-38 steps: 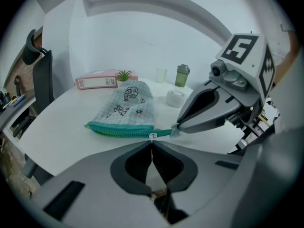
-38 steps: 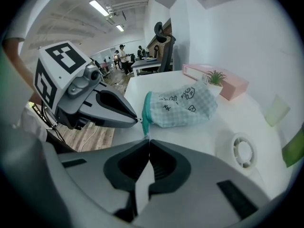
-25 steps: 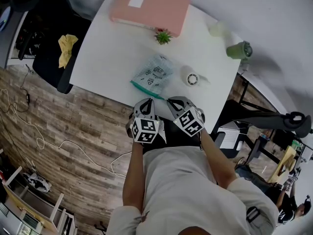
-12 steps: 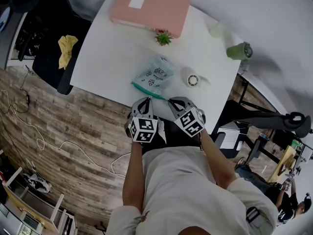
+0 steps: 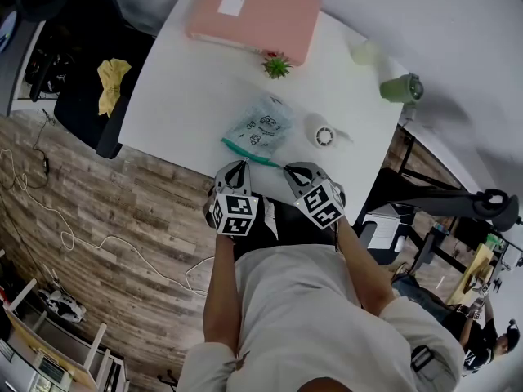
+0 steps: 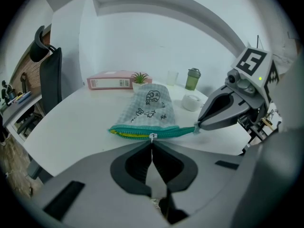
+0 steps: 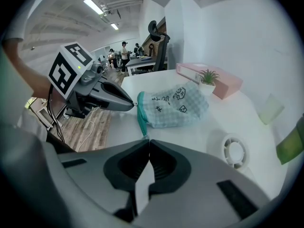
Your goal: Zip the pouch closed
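Observation:
A checked pouch (image 5: 261, 125) with doodles lies near the front edge of the white table (image 5: 180, 96). Its teal zipper (image 6: 142, 132) faces me, and the stretch left of the pull gapes and shows yellow. In the left gripper view my left gripper (image 6: 152, 144) is shut on the small white zipper pull (image 6: 152, 137), about midway along the zipper. My right gripper (image 7: 148, 141) is shut on the zipper's right end tab (image 6: 194, 128). In the head view the left gripper (image 5: 242, 162) and the right gripper (image 5: 285, 167) sit side by side at the pouch's near edge.
A pink binder (image 5: 253, 13) and a small potted plant (image 5: 277, 64) stand at the table's back. A white tape roll (image 5: 324, 135) lies right of the pouch, with a green cup (image 5: 400, 86) and a clear cup (image 5: 365, 51) behind. A black chair (image 5: 90, 96) stands left.
My left gripper has shifted a little to the left along the zipper. The right gripper has stayed where it was.

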`<move>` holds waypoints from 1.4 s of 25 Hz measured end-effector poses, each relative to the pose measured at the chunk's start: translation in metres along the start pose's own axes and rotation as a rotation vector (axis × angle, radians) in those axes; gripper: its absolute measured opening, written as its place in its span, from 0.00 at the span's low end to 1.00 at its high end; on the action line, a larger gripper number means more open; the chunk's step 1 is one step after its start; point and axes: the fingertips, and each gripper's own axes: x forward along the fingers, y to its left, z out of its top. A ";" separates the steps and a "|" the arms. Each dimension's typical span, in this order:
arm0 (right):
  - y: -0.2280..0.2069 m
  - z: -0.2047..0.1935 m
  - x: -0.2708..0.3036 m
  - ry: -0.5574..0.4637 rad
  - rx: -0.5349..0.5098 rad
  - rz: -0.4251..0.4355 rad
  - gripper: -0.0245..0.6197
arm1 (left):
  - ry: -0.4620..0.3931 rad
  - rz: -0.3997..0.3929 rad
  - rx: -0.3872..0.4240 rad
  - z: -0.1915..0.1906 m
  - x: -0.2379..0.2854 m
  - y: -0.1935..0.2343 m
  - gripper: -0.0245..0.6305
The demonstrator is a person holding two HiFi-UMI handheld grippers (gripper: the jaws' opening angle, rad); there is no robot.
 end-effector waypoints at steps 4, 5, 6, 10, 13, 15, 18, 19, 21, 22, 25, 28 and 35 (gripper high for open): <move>-0.002 0.000 0.000 0.002 0.013 -0.005 0.04 | 0.001 0.006 -0.007 0.001 0.000 0.008 0.04; -0.002 0.001 0.000 0.001 0.018 -0.006 0.04 | 0.000 0.006 -0.006 0.002 0.000 0.010 0.04; -0.002 0.001 0.000 -0.002 0.021 -0.005 0.04 | 0.000 0.007 -0.005 0.002 0.000 0.012 0.04; -0.004 0.001 0.000 0.011 0.031 -0.013 0.04 | 0.001 0.011 -0.010 0.002 0.001 0.018 0.04; -0.002 0.001 0.004 0.002 0.037 -0.002 0.04 | 0.002 0.009 -0.008 0.002 0.001 0.021 0.04; -0.003 0.001 0.004 0.006 0.036 -0.005 0.04 | 0.002 0.009 -0.010 0.002 0.001 0.021 0.04; -0.005 -0.001 0.002 0.030 0.032 -0.020 0.04 | 0.002 0.009 -0.012 0.002 0.002 0.022 0.04; -0.005 -0.002 0.002 0.033 0.032 -0.023 0.04 | 0.001 0.009 -0.013 0.002 0.002 0.022 0.04; -0.005 -0.001 0.003 0.031 0.035 -0.025 0.04 | 0.001 0.009 -0.013 0.003 0.002 0.023 0.04; -0.004 0.000 0.004 0.029 0.036 -0.024 0.04 | 0.001 0.010 -0.014 0.003 0.003 0.024 0.04; -0.005 -0.001 0.003 0.033 0.040 -0.029 0.04 | 0.001 0.019 -0.022 0.003 0.003 0.028 0.04; -0.006 -0.002 0.003 0.039 0.040 -0.031 0.04 | -0.001 0.022 -0.018 0.004 0.002 0.033 0.04; -0.009 -0.002 0.002 0.043 0.042 -0.039 0.04 | -0.004 0.034 -0.019 0.007 0.002 0.043 0.04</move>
